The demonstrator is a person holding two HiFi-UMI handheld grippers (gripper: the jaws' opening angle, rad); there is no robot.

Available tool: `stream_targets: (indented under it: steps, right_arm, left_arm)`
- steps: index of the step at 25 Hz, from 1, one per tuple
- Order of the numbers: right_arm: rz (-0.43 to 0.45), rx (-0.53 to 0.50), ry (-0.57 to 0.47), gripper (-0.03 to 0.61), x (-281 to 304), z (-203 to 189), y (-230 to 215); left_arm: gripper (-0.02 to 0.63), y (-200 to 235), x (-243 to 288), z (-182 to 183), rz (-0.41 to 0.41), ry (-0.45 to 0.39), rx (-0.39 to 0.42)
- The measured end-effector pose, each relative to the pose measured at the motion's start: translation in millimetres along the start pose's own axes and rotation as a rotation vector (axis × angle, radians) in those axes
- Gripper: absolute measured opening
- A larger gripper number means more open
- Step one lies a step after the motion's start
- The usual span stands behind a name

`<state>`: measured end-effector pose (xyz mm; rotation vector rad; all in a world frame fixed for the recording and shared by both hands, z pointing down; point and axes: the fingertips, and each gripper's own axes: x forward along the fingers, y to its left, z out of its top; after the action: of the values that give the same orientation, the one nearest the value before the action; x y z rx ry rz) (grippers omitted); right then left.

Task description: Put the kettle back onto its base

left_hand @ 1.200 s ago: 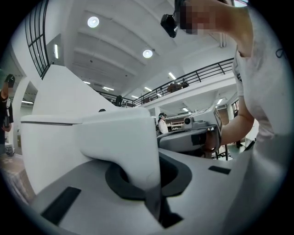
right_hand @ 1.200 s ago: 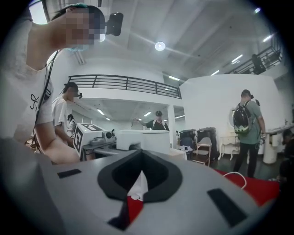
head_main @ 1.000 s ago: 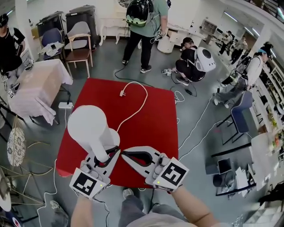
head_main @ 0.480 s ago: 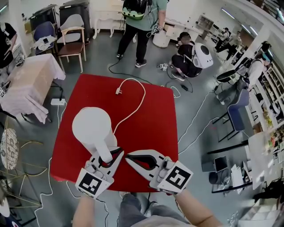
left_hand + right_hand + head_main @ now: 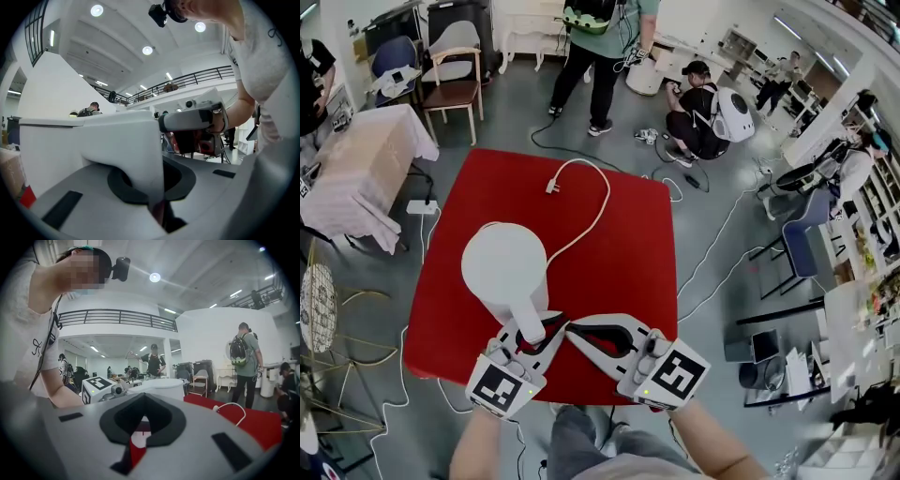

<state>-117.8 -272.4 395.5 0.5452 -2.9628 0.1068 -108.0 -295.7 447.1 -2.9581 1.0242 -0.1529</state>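
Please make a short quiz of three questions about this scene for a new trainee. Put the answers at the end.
1. Multiple choice: what does the left gripper hold?
A) a cup
B) the white kettle, by its handle
C) nothing
2. True or false: the right gripper is clamped on the kettle's lid.
3. Short answer: what lies on the red table beyond the kettle?

Key:
1. B.
2. False. Its jaws are together with nothing between them.
3. A white cord with its plug.

Lab hall: people (image 5: pixel 598 42) wearing backpack rigs (image 5: pixel 733 114), cables (image 5: pixel 710 265) across floor (image 5: pixel 511 112).
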Motion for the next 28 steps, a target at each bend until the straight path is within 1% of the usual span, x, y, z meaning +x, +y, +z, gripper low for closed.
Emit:
stream_targets:
  steps: [3,6,10,14,17,18,21,23,25,28]
  right_arm:
    - [0.004,0.000,0.000,0.008,0.8,0.8,0.9]
    - [0.005,0.001,-0.001,0.008,0.8,1.9,0.9]
    - [0.013,0.003,-0.006,0.008,-0.4,2.4,2.7]
    - [0.022,0.001,-0.008,0.008,2.4,1.9,4.7]
    - [0.027,0.001,-0.013,0.008,3.4,2.8,8.4]
    - [0.029,0.000,-0.014,0.008,3.5,3.2,9.8]
    - [0.037,-0.003,-0.015,0.008,3.6,4.8,12.5]
    - [0.041,-0.005,-0.018,0.008,3.6,6.5,13.8]
    - [0.046,-0.006,-0.023,0.008,3.5,8.4,16.7]
    - [0.054,-0.008,-0.030,0.008,3.0,9.9,22.0]
  left_arm:
    - [0.025,-9.4,1.0,-9.9,-0.023,0.038,0.033]
    - [0.025,-9.9,1.7,-7.2,-0.017,0.016,0.027]
    - [0.026,-14.6,-0.3,-10.3,-0.019,0.024,0.036]
    - [0.029,-14.6,-2.8,-10.9,-0.049,-0.001,0.008]
    - [0.039,-14.1,-11.0,-10.2,-0.054,-0.024,0.034]
    - [0.040,-13.3,-14.2,-9.8,-0.049,-0.029,0.032]
    - [0.082,-9.9,-24.2,-8.2,-0.048,-0.025,0.005]
    - [0.117,-7.6,-31.0,-7.9,-0.053,-0.008,0.005]
    - [0.126,-6.3,-38.6,-8.6,-0.052,0.012,0.021]
    - [0.126,-2.6,-52.9,-12.1,-0.020,0.036,0.019]
